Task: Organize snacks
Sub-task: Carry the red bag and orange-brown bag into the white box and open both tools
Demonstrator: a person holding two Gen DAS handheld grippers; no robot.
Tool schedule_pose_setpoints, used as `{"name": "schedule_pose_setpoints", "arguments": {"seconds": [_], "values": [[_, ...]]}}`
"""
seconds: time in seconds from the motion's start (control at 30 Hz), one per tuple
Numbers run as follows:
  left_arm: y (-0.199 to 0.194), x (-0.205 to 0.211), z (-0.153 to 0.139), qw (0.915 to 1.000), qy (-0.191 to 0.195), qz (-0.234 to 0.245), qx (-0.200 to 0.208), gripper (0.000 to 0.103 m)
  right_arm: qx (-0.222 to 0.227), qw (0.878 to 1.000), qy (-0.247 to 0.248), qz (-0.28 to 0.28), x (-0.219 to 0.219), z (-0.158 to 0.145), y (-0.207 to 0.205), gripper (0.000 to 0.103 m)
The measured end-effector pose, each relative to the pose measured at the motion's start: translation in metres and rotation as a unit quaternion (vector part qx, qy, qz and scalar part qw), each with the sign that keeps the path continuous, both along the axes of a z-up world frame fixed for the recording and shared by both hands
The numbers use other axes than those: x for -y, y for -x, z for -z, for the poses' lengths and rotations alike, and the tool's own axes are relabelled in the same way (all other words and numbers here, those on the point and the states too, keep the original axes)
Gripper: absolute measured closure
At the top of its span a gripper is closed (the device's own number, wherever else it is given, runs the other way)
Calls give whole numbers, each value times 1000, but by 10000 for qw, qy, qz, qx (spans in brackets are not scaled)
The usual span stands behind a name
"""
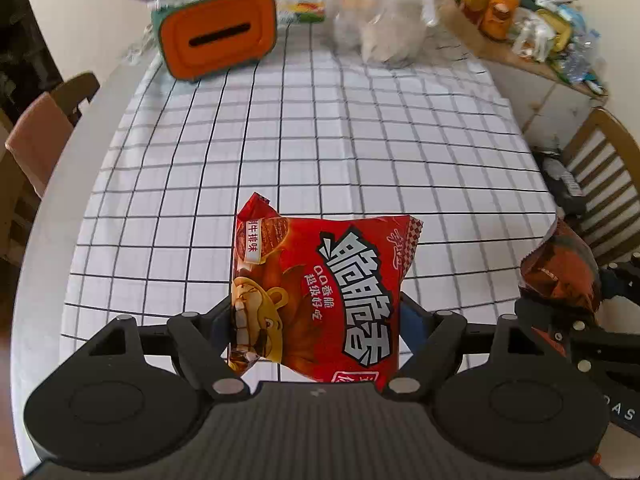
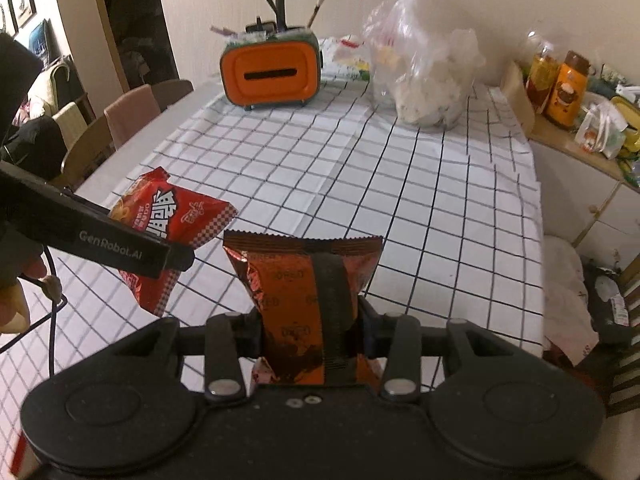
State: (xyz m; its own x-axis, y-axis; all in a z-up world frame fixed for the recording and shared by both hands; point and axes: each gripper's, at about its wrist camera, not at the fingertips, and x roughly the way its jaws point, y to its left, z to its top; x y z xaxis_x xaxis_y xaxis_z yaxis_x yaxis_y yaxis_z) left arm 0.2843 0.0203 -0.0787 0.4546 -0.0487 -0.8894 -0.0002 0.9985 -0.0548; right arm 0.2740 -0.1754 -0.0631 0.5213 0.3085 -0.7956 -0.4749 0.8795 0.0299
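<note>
red foil fills the mouth of the left gripper, which is clamped on the lower part of a red snack packet printed with a cartoon bear, so most of the packet stands above and ahead of the jaws, raised clear of the checked tabletop. the right gripper is likewise closed on a dark orange foil packet, pinched low with its crimped top edge upright beyond the fingertips. both grips sit near the bottom of puffy, slippery bags, so the likeliest trouble is a packet sliding or pivoting out when swung, or the air-filled bag crushing if squeezed harder. the two grippers hang close together, the red packet just beside the orange one in the right wrist view, so they could knock each other on the way to wherever the snacks belong. farther out, an orange tissue box and a clear plastic bag stand at the far end of the tabletop, well apart from both packets; a careless reach could topple the bag. a side counter crowded with bottles lies to the right.
</note>
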Motion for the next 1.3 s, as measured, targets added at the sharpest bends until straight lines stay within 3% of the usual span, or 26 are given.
{"name": "schedule_pose_setpoints", "arguments": {"seconds": [0.27, 0.73, 0.97, 1.3], "values": [[41, 8, -39, 9993, 25, 301, 210, 23, 45, 10000, -54, 65, 3, -38, 40, 62], [126, 21, -61, 9975, 120, 677, 164, 23, -105, 9997, -180, 124, 13, -60, 117, 62], [168, 27, -64, 9961, 138, 840, 250, 23, -178, 9994, -232, 171, 18, -59, 150, 62], [211, 43, -44, 9936, 88, 1117, 105, 23, -506, 9971, -304, 474, 30, -33, 187, 62]]}}
